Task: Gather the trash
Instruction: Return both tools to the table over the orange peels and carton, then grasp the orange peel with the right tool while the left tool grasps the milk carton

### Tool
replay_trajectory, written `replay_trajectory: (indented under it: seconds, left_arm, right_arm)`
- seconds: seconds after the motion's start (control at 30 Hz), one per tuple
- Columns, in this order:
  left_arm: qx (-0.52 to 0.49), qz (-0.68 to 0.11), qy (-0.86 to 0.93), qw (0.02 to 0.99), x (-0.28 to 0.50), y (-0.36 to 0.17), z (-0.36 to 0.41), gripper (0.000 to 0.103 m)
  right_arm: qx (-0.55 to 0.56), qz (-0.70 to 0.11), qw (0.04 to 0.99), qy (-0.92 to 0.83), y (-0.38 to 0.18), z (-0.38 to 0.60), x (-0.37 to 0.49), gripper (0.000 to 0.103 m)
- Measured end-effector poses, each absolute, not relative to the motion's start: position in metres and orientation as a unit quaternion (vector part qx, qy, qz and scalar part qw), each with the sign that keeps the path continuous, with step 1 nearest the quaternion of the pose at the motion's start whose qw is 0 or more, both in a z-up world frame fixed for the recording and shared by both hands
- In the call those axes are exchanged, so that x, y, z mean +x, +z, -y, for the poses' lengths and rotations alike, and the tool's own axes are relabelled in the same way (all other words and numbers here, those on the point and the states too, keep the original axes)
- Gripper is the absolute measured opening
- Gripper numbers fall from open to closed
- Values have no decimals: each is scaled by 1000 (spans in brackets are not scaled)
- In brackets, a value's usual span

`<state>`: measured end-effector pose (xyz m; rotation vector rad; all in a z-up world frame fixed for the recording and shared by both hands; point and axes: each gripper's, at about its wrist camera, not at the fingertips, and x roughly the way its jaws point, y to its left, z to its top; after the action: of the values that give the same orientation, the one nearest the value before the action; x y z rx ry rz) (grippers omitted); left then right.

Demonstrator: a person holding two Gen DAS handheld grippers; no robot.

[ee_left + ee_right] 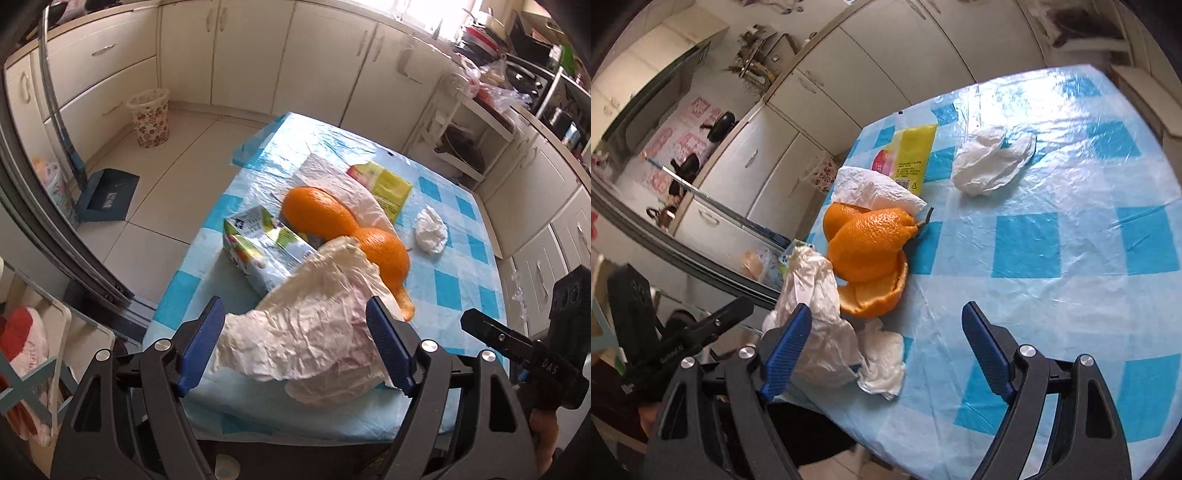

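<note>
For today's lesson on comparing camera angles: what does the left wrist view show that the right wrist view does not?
Only the left wrist view shows the flowered wastebasket and blue dustpan on the floor, and most of the juice carton.

Only the right wrist view shows black pans on the counter.

Both show the orange peel, crumpled paper, white tissue wad, yellow packet and checked tablecloth.

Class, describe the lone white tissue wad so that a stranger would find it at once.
Start at the blue-checked tablecloth. Past the orange peel and the yellow packet, a crumpled white tissue wad lies alone on the cloth. Unlike the other crumpled paper, it touches nothing else.
</note>
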<state>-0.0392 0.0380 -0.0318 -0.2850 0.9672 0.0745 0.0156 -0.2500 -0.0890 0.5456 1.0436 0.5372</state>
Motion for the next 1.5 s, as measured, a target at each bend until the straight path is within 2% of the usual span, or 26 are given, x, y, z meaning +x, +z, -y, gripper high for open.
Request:
replay_trajectory:
  seconds: [0.27,0.33,0.5,0.53,0.6,0.7,0.87,0.93,0.97,1.17,1.23,1.27,1.3,1.5]
  left_arm:
    - [-214,-501,78,835,1,-66,-89,76]
    - [-227,-511,72,826,10,-73,-92,76]
    - [-207,-537,61,815,41,-82,-80,76]
    - [-201,-546,57,811,48,-87,-74,76]
    - [-195,-557,47,806,58,-93,-65,76]
    - [-190,-554,20,810,68,-93,-50,75]
    - [-179,-537,-23,824,74,-83,-31,69]
    - [-186,-537,-42,822,73,-82,-27,59]
    - [-188,-537,-46,821,72,-83,-26,57]
    - [-187,-551,-42,812,70,-92,-23,57]
    - [-179,-559,-20,810,69,-97,-24,63]
    - [-177,-559,-13,810,68,-98,-26,65]
    - [-177,-560,-9,809,67,-98,-29,68]
    - [-148,-572,-12,807,73,-104,-20,73]
  right_arm:
    - [371,-513,733,247,-126,237,61,81]
    - [379,-513,730,244,-130,235,66,78]
    - [396,-497,724,268,-125,239,75,77]
    - [401,-497,718,277,-126,237,78,74]
    - [404,-509,703,288,-131,234,83,55]
    - [414,-509,692,301,-132,232,84,32]
    - [417,-480,708,306,-113,247,75,11]
    - [417,-473,714,305,-111,255,70,8]
    - [417,-468,718,304,-108,262,66,5]
    - [426,-470,707,312,-111,274,62,6]
    - [431,-489,695,303,-120,273,63,17]
    - [433,-496,690,300,-124,270,64,38]
    - [434,-500,688,296,-127,270,63,47]
    - [453,-504,670,302,-137,255,78,48]
